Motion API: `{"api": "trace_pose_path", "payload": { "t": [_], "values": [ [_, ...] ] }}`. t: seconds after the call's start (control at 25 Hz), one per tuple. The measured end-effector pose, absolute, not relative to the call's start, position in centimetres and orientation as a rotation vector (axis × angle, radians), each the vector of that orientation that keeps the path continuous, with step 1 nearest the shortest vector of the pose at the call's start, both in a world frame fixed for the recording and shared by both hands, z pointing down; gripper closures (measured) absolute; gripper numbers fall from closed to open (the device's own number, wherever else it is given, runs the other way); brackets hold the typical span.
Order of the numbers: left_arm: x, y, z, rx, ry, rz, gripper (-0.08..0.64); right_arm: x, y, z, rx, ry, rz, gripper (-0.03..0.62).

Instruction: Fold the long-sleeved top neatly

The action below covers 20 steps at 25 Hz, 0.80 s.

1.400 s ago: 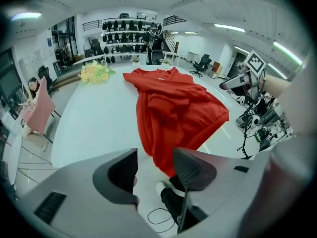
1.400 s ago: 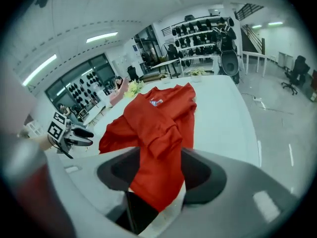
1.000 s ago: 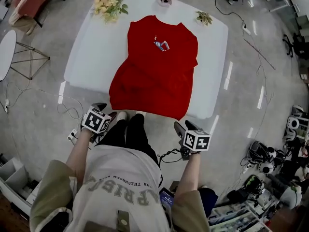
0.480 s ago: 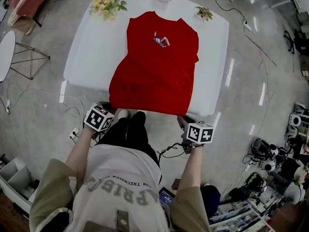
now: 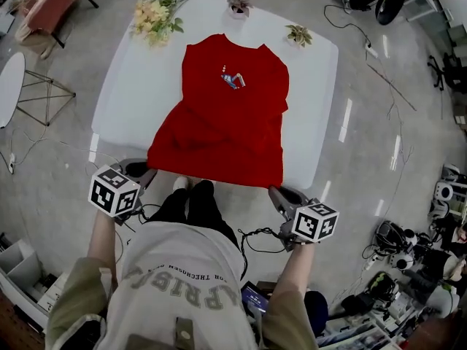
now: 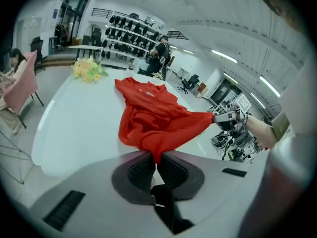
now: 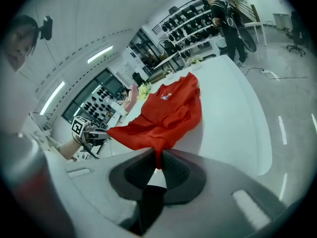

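On white table (image 5: 128, 86), head view: red top (image 5: 219, 122) lies spread, collar at 12 o'clock, hem at the 6 o'clock edge. No sleeves stick out; they look folded onto the body. Left gripper (image 6: 157, 158) is clamped tight on the hem corner at 7 o'clock, red cloth pinched between its pads. Right gripper (image 7: 158, 163) has just been closing its jaws and now pinches the hem corner at 5 o'clock, cloth between them. The hem is raised and strung between the two.

Handling, judged: thin knit, light, limp, sags in the middle, won't hold a crease by itself. Not fragile. Likely slides easily on the glossy top. Best hold is the hem corners, as now, kept taut so the edge stays straight.

Surface: smooth, glossy, rounded corners. Yellow flowers (image 5: 153, 17) at 11 o'clock, small plants (image 5: 238, 4) at 12 and 1 o'clock, apart from the top.

Room: polished grey floor (image 5: 379, 137), loose cables, pink chair (image 5: 51, 6) at 10 o'clock, equipment clutter at 4 o'clock.
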<state>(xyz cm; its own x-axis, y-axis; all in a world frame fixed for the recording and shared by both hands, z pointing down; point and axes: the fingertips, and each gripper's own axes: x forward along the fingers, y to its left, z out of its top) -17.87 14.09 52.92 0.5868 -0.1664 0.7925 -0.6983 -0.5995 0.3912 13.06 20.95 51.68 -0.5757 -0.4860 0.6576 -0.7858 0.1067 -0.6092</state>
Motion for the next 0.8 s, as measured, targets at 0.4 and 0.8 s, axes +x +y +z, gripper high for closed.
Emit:
{"api": "trace_pose_path", "payload": {
  "t": [0.4, 0.8],
  "values": [
    [-15.1, 2.6, 52.0, 2.122, -0.962, 0.99, 0.54, 16.3, 9.9, 50.6, 1.218, -2.138, 1.405, 0.555],
    [-13.5, -7.9, 55.7, 2.124, -1.034, 1.242, 0.538, 17.9, 1.7, 55.1, 1.414, -1.886, 1.569, 0.555]
  ]
}}
